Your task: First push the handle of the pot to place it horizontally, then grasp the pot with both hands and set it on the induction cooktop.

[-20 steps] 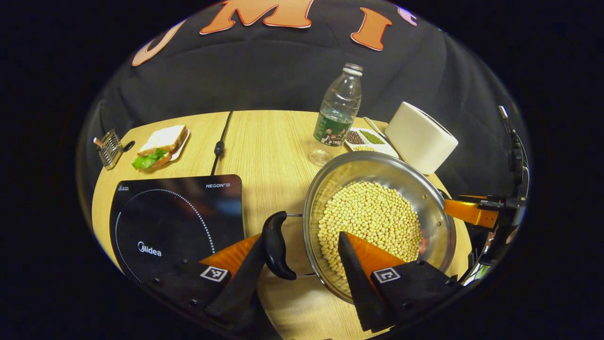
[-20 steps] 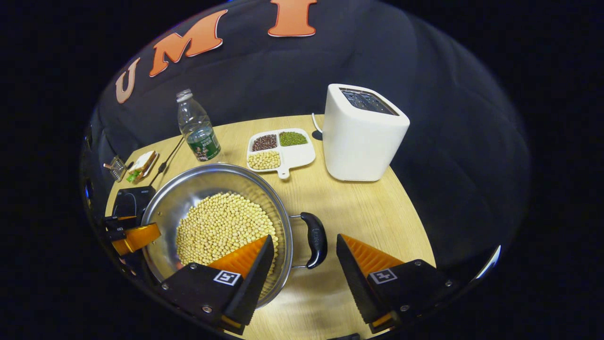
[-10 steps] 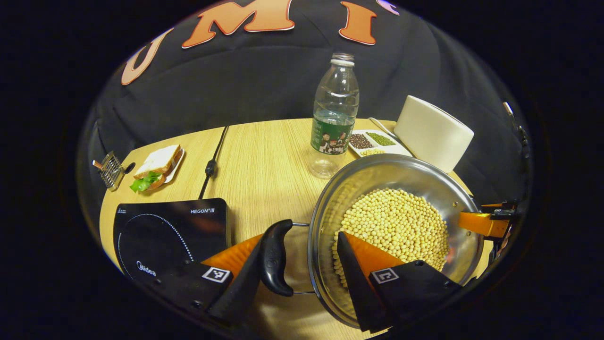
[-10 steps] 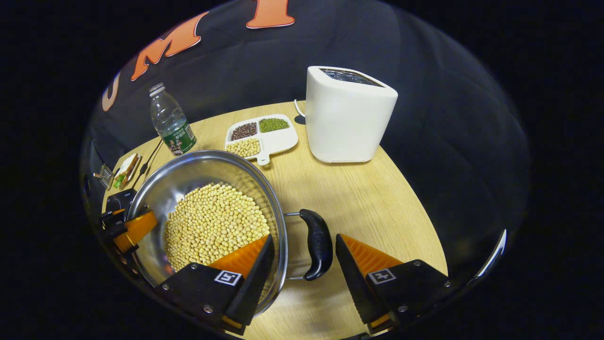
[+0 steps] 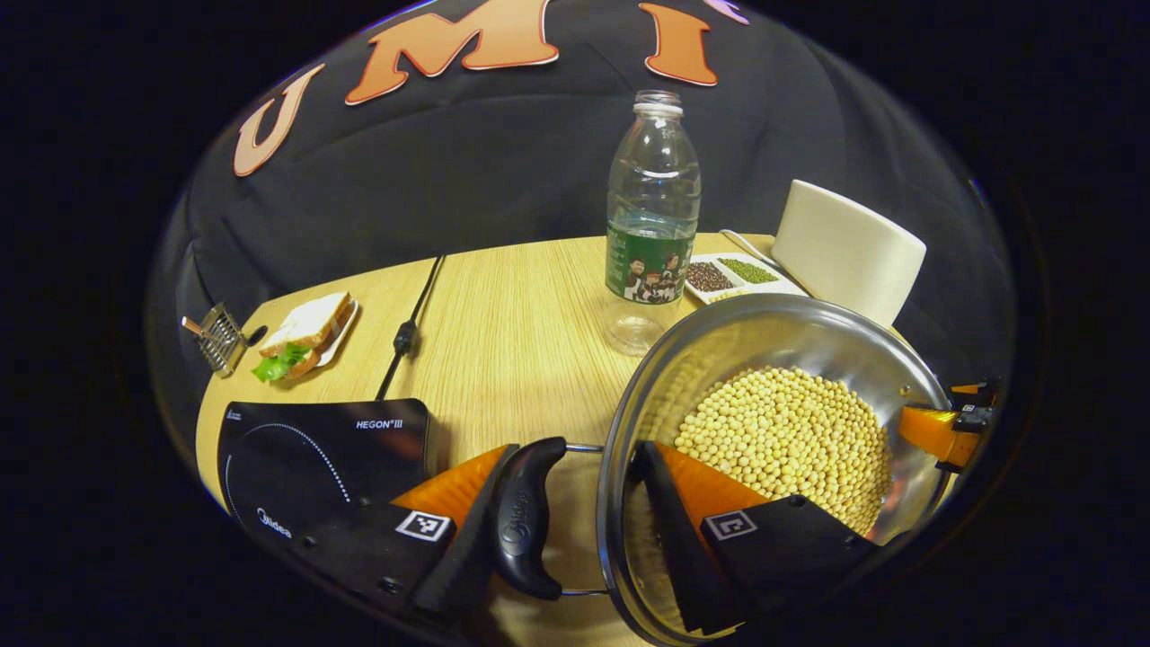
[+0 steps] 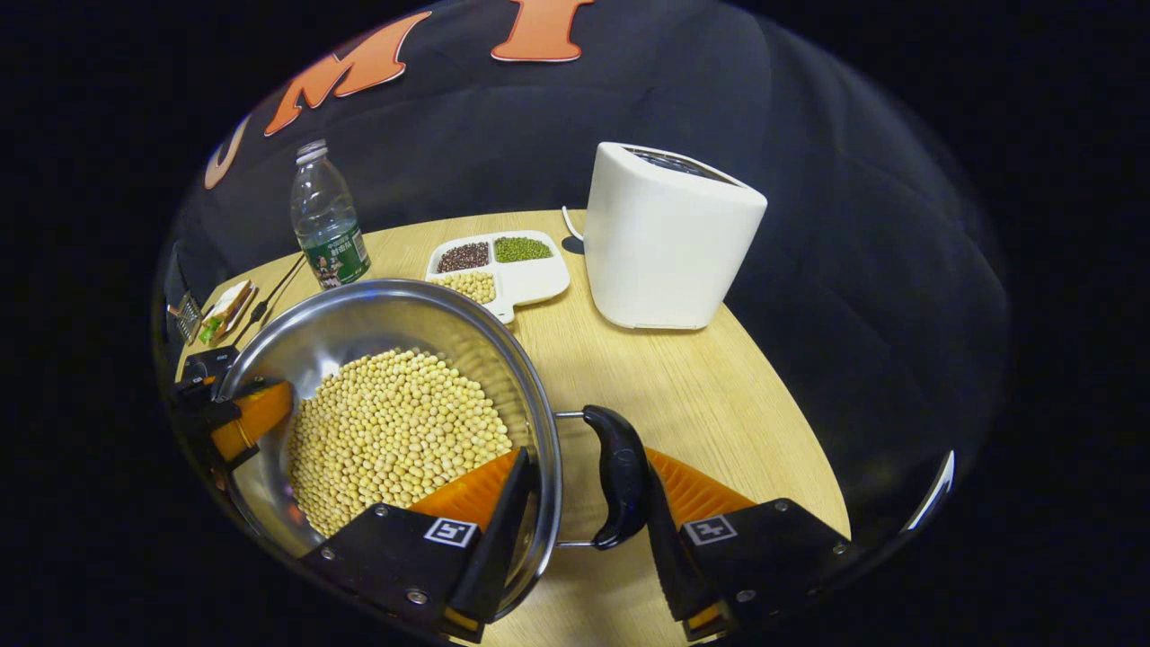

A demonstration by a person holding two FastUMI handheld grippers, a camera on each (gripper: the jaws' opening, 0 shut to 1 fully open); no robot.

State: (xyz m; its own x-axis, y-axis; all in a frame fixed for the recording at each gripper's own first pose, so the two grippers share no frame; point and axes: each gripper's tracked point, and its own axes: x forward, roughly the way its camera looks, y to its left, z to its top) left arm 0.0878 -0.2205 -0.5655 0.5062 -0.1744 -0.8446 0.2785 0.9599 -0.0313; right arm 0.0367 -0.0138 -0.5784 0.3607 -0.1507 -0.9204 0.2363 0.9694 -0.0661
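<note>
A steel pot (image 5: 764, 332) (image 6: 359, 323) full of soybeans (image 5: 782, 431) stands right of the black induction cooktop (image 5: 314, 449) (image 6: 211, 362). Both black side handles lie level. My left gripper (image 5: 579, 449) straddles the pot's left side. One finger touches the handle (image 5: 526, 521), the other sits inside against the wall. My right gripper (image 6: 588, 458) clamps the opposite side the same way, its outer finger against that handle (image 6: 620, 476). Each gripper also shows across the pot in the other's view, the right gripper (image 5: 934, 431) and the left gripper (image 6: 252, 422). Whether the base is off the table I cannot tell.
A plastic bottle (image 5: 651, 225) stands just behind the pot, with a divided bean tray (image 6: 530, 279) and a white toaster (image 6: 669, 238) to its right. A sandwich (image 5: 301, 332) and a small metal rack (image 5: 216, 337) lie far left. The cooktop's cable (image 5: 409, 328) crosses the wooden table (image 5: 521, 341).
Both grippers have narrowed onto the pot's sides, and each handle now touches an outer finger. Both cameras have dropped lower, so the pot rim now overlaps the bean tray.
</note>
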